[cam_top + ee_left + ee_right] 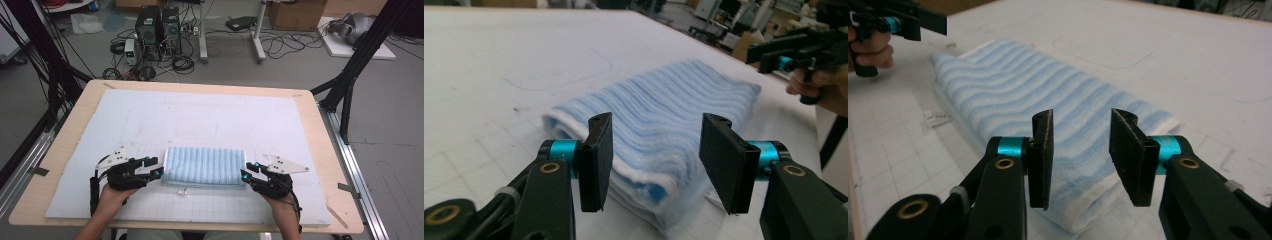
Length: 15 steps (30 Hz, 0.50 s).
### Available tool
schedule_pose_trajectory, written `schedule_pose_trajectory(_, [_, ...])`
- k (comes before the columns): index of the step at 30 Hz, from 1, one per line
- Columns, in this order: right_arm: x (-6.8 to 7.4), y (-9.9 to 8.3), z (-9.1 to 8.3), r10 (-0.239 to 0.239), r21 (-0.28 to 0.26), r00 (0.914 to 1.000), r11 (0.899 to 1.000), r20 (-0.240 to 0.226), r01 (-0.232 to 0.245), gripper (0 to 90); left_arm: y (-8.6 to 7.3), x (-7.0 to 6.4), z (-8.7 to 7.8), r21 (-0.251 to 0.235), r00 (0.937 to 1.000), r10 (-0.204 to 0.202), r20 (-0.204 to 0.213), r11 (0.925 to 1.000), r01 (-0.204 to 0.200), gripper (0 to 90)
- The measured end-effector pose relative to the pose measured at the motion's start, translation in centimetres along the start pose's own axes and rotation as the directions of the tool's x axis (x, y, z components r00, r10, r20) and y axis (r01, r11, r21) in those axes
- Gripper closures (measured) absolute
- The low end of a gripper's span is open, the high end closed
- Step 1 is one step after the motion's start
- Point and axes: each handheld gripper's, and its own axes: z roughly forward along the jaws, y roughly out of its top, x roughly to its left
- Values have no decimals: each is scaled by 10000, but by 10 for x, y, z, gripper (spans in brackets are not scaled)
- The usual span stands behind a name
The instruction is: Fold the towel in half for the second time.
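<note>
A folded towel, pale blue with darker blue stripes and a white edge, lies flat on the white mat that covers the wooden bench. It sits near the front edge of the mat, about midway across, with its long side running from left to right. A small white label sticks out from its near edge.

The left gripper is at the towel's left end, held in the person's left hand. In the left gripper view its jaws stand well apart, one on each side of the towel's near corner, and hold nothing; the corner lies in the gap between them, just beyond the pads. Whether the pads touch the cloth cannot be told.

The right gripper is at the towel's right end, held in the right hand. In the right gripper view its jaws are open too, a little less wide than the left pair, and grip nothing. The folded white-edged corner of the towel lies below and between them.

Both grippers point inward at the towel from opposite ends, low over the mat. Each gripper view shows the other gripper farther off at the towel's far end. Behind the bench, on the floor, stand two dark computer cases among loose cables.
</note>
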Motion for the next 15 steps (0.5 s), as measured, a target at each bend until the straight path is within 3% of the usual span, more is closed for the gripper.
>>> schedule_pose_trajectory(2, [-2,3,-1,34,-57,9997,10000,237,-33,616,3,2,1,-145,9998,93,-148,9999,-95,470])
schedule_pose_trajectory(5, [-1,7,6,-72,265,9987,9996,506,59,617,8,5,5,-207,9985,358,-411,9991,-367,503])
schedule_pose_trajectory(8, [1,9,20,-233,774,9967,9969,776,173,619,11,9,13,-132,9985,101,-534,9999,-108,592])
schedule_pose_trajectory(11, [4,10,35,-397,1092,9964,9935,752,314,614,9,10,24,322,9990,-121,-422,9994,135,640])
schedule_pose_trajectory(15, [13,10,48,-848,1651,9950,9834,533,750,574,3,3,34,1089,9993,277,-259,9937,-247,657])
